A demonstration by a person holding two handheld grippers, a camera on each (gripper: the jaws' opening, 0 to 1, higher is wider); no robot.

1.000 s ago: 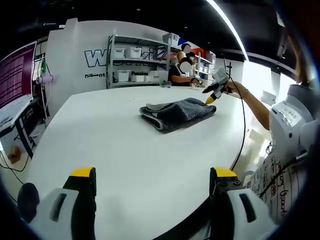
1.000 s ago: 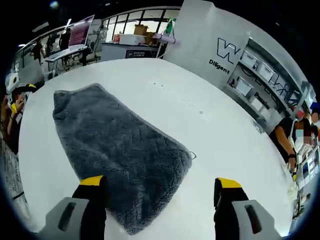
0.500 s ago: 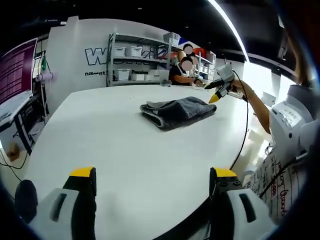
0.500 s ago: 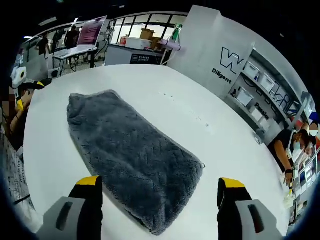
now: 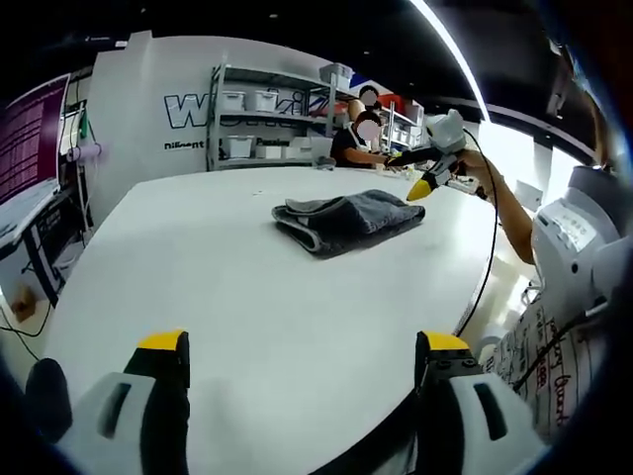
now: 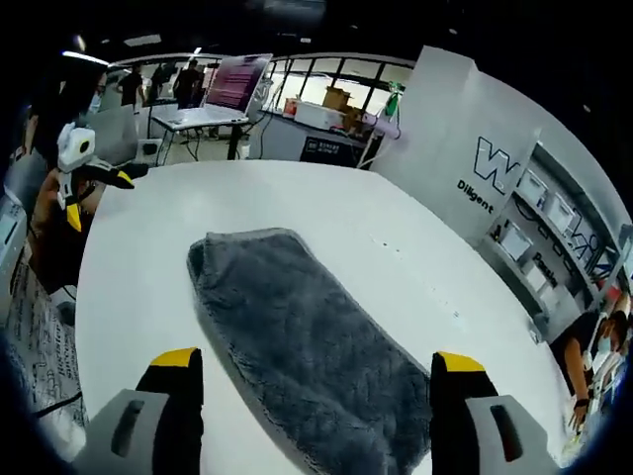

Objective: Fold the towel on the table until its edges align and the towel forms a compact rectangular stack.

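The grey towel [image 6: 307, 346] lies folded into a long rectangle on the white bench [image 5: 198, 287], toward its far right part in the left gripper view. It looks thick, plush and limp: light to lift, but it will sag and drag unless taken at a corner or along a short edge, pinching all layers together. The rounded far end, seen in the right gripper view, looks like the easiest place to take hold for one more fold.

The left gripper [image 5: 302, 346] hangs low over the near bench edge, jaws spread wide and empty, well apart from the towel. The right gripper [image 6: 315, 361] hovers above the towel, jaws likewise spread and holding nothing.

The left gripper view shows the stacked layers from the side and the right gripper [image 5: 427, 183] raised beyond the towel; the right gripper view shows the towel's top outline and quilted surface.
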